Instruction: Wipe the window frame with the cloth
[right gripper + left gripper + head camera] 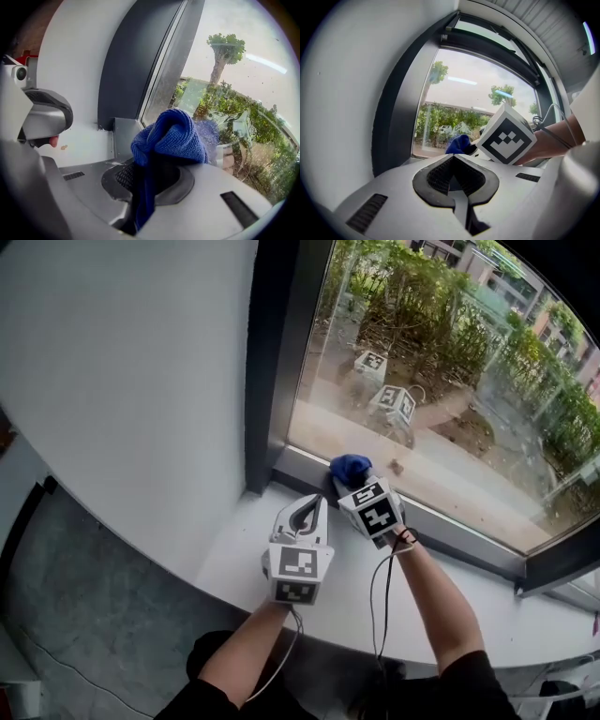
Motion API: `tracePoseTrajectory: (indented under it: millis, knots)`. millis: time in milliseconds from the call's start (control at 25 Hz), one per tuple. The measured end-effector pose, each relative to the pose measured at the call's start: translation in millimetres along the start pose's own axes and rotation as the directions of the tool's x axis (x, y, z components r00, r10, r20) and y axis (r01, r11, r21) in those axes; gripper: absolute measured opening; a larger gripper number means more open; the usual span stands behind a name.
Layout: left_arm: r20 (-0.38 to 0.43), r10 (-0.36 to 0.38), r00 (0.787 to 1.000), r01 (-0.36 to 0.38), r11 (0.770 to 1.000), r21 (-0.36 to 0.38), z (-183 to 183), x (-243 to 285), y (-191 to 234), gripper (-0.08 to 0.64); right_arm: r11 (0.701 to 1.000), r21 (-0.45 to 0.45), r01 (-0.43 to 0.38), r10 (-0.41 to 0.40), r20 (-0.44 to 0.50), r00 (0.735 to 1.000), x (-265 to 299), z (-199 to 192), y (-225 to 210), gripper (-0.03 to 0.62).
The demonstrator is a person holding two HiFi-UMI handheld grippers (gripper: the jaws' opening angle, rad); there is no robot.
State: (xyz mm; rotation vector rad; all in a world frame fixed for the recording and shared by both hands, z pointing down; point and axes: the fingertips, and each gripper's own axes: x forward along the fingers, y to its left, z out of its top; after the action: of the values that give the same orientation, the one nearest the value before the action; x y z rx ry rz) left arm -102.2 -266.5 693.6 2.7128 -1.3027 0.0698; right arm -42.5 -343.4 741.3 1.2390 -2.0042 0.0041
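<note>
Against the lower rail of the window frame (469,538), near its left corner, a bunched blue cloth (173,136) is pinched in the right gripper (342,487), seemingly touching; the rail's length is laid out rightward. The left gripper (454,171), closed on nothing, is held farther from the frame

Soft daylight pours through the glass (450,381), leaving the wall (122,371) evenly lit and the floor (94,615) dim. Both gripper views bend hard at their black-vignetted edges. In the right gripper view the cloth (171,136) is sharp; the glass behind is hazy, with a reflected light streak (265,63).
</note>
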Motion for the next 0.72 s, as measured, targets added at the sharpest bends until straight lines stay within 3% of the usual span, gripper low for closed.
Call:
tracePoseTrajectory:
  millis: [440, 720]
  knots:
    - [0.013, 0.044, 0.999, -0.044, 0.999, 0.007, 8, -11, 24, 0.006, 0.999, -0.028, -0.030, 0.030, 0.012, 0.999, 26, 34, 15, 0.041]
    - [0.025, 0.079, 0.997, -0.079, 0.997, -0.026, 11, -16, 41, 0.006, 0.999, -0.013, -0.043, 0.043, -0.001, 0.999, 33, 46, 25, 0.041]
